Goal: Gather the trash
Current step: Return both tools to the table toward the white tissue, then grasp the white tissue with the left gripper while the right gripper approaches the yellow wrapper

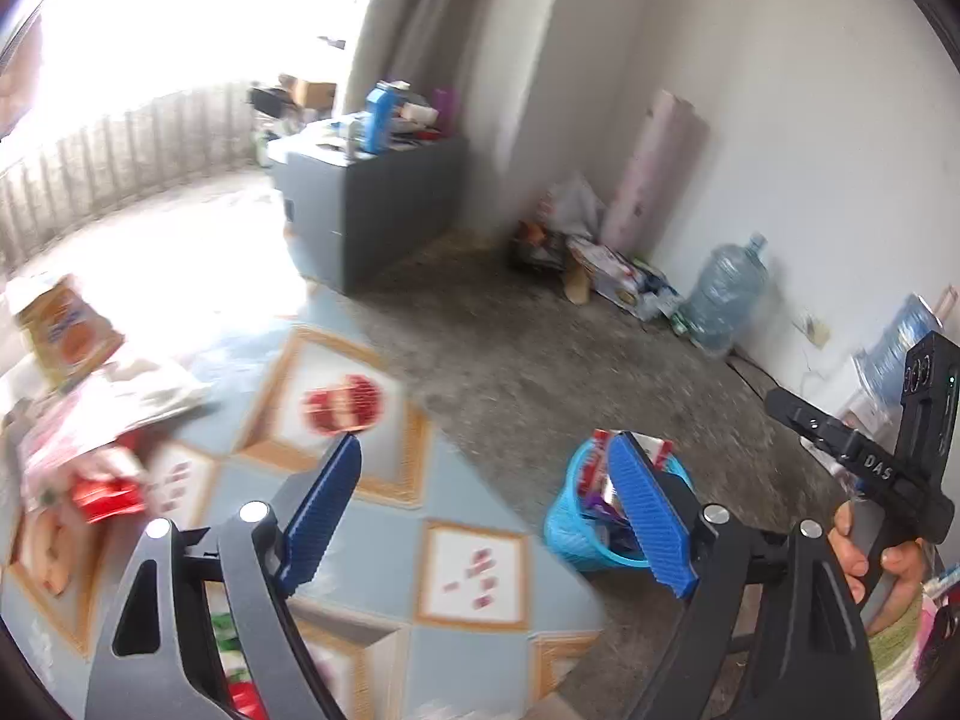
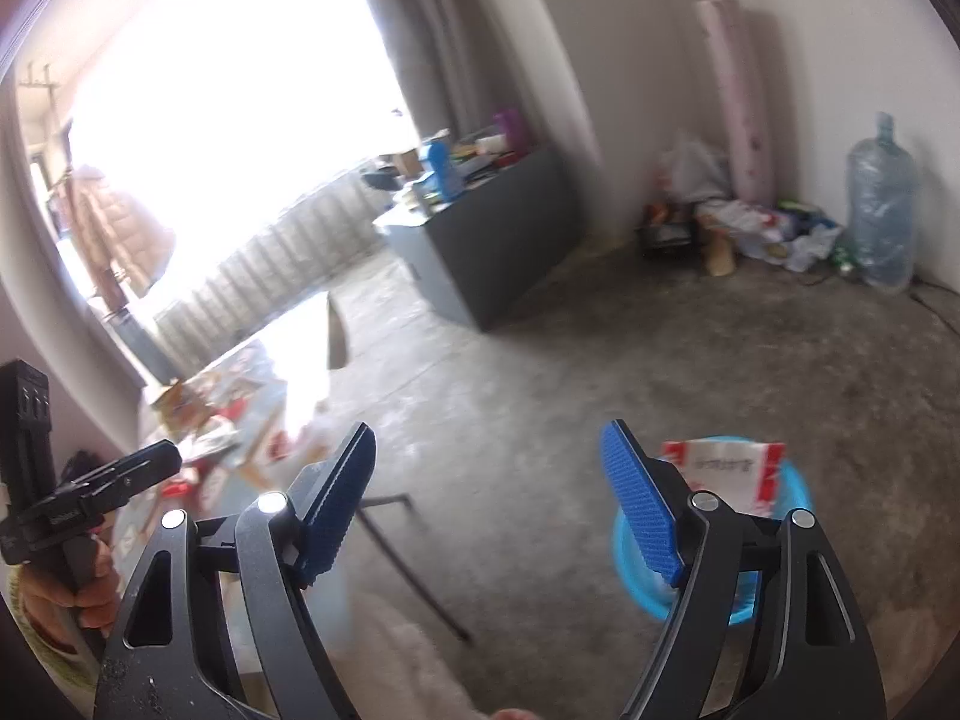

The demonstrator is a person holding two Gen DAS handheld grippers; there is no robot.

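Overhead, both grippers stand with their blue fingers spread wide and nothing between them. The left gripper (image 1: 486, 510) hangs over the edge of a table (image 1: 384, 516) covered by a patterned cloth of blue diamonds and framed white squares. The blue bin (image 1: 570, 531) sits on the grey floor (image 1: 540, 360) just beside that table edge, and it already holds trash: a red-and-white wrapper (image 2: 729, 474) sticks up out of it, with other packets beneath, too blurred to name. Seen from the right wrist, the right gripper (image 2: 489, 504) hovers above bare floor, with the bin partly behind its right finger.

More trash lies on the table, far from the bin: a heap of wrappers (image 1: 96, 438) in red, pink and white, and an orange-and-cream carton (image 1: 66, 330) beyond it. All of this is blurred.

Further from the bin stands a dark cabinet (image 1: 384, 204) loaded with clutter. Against the wall beyond the bin is a pile of bags and boxes (image 1: 600, 264), a pink roll (image 1: 654, 174) standing upright, and a large clear water jug (image 1: 726, 294).

A hand (image 1: 870, 558) grips the right gripper's handle at the left wrist view's right edge.
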